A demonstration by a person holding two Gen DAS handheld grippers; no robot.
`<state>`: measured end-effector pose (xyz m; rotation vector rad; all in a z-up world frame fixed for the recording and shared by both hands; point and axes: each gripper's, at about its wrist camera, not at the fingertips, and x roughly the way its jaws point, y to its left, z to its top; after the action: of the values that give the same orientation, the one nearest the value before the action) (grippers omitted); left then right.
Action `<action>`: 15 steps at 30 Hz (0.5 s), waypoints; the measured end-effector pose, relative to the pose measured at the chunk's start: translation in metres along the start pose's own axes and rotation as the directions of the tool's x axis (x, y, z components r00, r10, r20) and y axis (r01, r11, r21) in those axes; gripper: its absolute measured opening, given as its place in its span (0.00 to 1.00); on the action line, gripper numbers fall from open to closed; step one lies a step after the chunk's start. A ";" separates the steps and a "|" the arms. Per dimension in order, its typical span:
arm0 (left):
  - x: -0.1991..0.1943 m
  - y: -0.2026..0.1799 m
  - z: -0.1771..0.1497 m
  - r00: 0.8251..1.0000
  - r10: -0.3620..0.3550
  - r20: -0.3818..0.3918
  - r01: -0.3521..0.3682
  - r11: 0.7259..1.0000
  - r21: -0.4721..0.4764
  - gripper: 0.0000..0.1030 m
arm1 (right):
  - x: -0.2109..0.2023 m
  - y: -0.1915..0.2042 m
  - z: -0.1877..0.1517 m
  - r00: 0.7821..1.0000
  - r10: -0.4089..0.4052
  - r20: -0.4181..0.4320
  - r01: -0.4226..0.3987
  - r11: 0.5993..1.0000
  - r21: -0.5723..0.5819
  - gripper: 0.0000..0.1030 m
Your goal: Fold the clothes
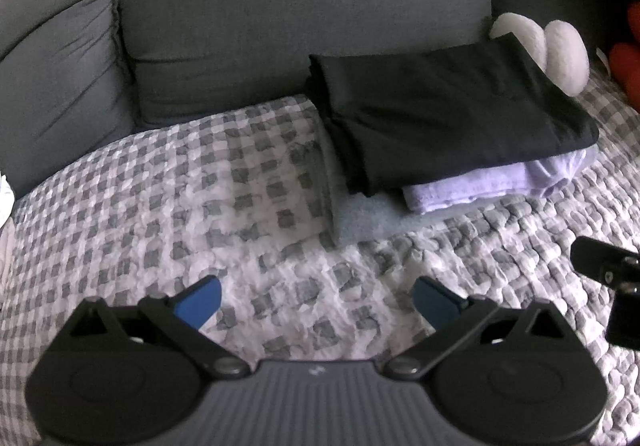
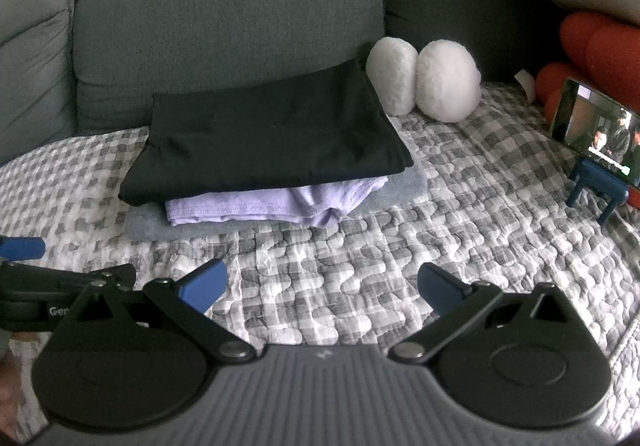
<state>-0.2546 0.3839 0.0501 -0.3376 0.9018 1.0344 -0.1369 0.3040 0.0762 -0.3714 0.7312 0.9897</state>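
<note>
Black shirt [image 2: 264, 126] tops a folded stack at the far side of the quilt [image 2: 400, 246]; left gripper [image 1: 316, 296] and right gripper [image 2: 322, 288] gape wide, empty. A careless nudge could topple it.

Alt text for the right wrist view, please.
A folded black garment tops a lilac garment and a grey towel on a checked quilt against a grey sofa cushion; the open right gripper holds nothing.

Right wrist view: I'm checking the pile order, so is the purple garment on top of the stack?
No, the purple garment lies under the folded black garment, which tops the stack.
</note>
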 end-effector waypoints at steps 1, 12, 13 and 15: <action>0.000 0.000 0.000 1.000 -0.001 -0.002 0.001 1.000 0.003 0.99 | 0.000 0.000 0.000 1.000 0.000 0.000 0.000 1.000 -0.001 1.00; 0.002 -0.003 -0.002 1.000 0.004 -0.010 -0.004 1.000 0.014 0.99 | 0.001 0.000 0.000 1.000 0.000 -0.003 0.000 1.000 -0.005 1.00; 0.002 -0.003 -0.002 1.000 0.004 -0.010 -0.004 1.000 0.013 0.99 | 0.001 0.000 0.000 1.000 0.000 -0.004 0.000 1.000 -0.005 1.00; 0.002 -0.003 -0.002 1.000 0.004 -0.013 -0.004 1.000 0.012 0.99 | 0.001 0.000 0.000 1.000 0.000 -0.004 0.000 1.000 -0.006 1.00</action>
<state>-0.2530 0.3825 0.0463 -0.3326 0.9207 1.0314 -0.1365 0.3044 0.0756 -0.3787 0.7324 0.9909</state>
